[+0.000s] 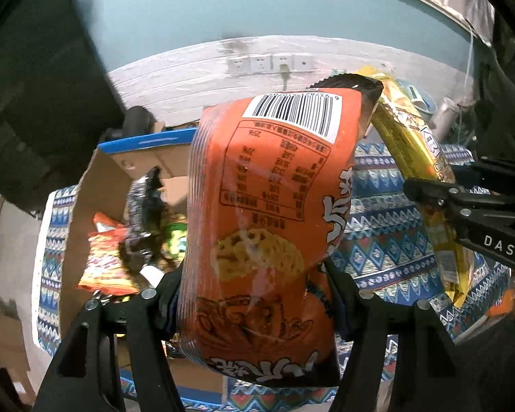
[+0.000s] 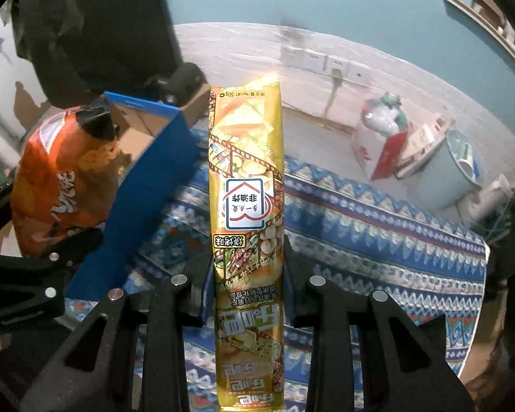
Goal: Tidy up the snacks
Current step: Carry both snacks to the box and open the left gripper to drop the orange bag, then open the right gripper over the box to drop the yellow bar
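Observation:
My left gripper [image 1: 254,295] is shut on an orange snack bag [image 1: 267,206], barcode end up, held above the patterned cloth. The same orange bag [image 2: 61,178] shows at the left of the right wrist view, with the left gripper's fingers [image 2: 34,274] below it. My right gripper [image 2: 249,274] is shut on a long yellow snack pack [image 2: 247,185] standing upright between its pads. That yellow pack [image 1: 415,144] and the right gripper [image 1: 470,213] appear at the right of the left wrist view. A cardboard box [image 1: 99,185] with blue edges holds several snack packets [image 1: 110,261].
A blue patterned cloth [image 2: 377,219] covers the surface under both grippers. The box's blue side [image 2: 147,185] stands left of the yellow pack. On the floor behind are a white and red carton [image 2: 377,144], a pale blue bucket [image 2: 460,168] and wall sockets [image 1: 267,63].

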